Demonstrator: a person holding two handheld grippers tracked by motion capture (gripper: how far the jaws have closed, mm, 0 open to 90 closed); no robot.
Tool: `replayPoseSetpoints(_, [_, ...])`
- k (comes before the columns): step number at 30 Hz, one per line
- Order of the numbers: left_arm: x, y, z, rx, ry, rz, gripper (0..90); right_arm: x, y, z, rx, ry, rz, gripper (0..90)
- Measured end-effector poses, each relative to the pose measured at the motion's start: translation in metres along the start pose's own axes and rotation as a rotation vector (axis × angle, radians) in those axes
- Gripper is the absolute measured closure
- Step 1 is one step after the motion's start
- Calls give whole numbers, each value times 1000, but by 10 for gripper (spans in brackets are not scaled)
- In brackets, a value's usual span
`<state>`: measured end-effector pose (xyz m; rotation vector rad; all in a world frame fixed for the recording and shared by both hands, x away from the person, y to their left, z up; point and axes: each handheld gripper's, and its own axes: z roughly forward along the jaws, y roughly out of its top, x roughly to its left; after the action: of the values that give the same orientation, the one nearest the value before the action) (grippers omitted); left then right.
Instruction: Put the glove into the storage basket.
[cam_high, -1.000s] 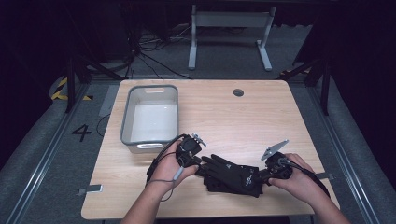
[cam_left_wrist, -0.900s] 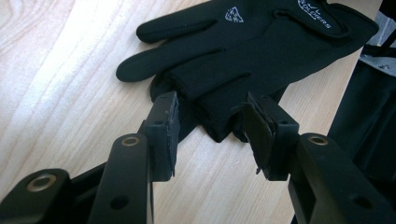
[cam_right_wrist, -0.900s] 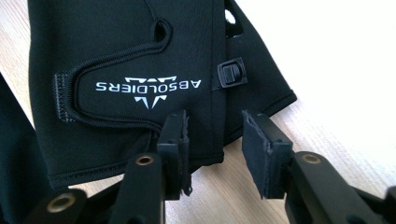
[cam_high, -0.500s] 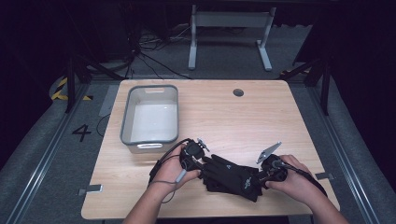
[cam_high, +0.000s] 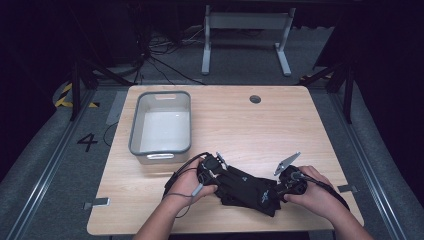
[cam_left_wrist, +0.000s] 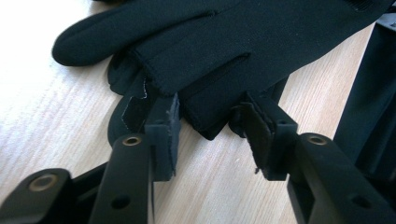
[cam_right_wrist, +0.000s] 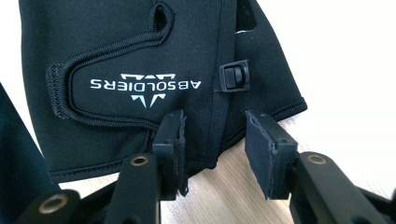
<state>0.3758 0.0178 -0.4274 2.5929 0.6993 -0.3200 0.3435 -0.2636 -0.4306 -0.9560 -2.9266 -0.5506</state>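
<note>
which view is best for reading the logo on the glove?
Right gripper view: the white logo on the glove cuff reads ABSOLDIERS, upside down. Left gripper view shows its plain black fingers. High view shows a dark heap, print unreadable.

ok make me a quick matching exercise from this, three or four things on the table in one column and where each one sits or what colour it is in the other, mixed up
Things:
1. black gloves
2. grey bin
3. left gripper
4. right gripper

Places or states:
A. far left part of the table, white inside
B. at the cuff end, near the white lettering
C. near edge, between the two hands
D. at the fingertip end of the gloves

Pairs: 1-C, 2-A, 3-D, 4-B
</note>
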Motion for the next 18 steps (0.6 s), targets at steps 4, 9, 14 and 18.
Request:
replayPoseSetpoints(4, [0,1,4,15,5,11,623,1,1,0,5,1,-2,616])
replayPoseSetpoints(9, [4,0,6,31,4,8,715,3,2,0,16,9,-2,669])
replayPoseSetpoints(14, [2,0,8,38,20,21,826,4,3,0,19,14,-7,707])
replayPoseSetpoints(18, [-1,1,7,39,51,43,871,6,4,0,24,7,-15,747])
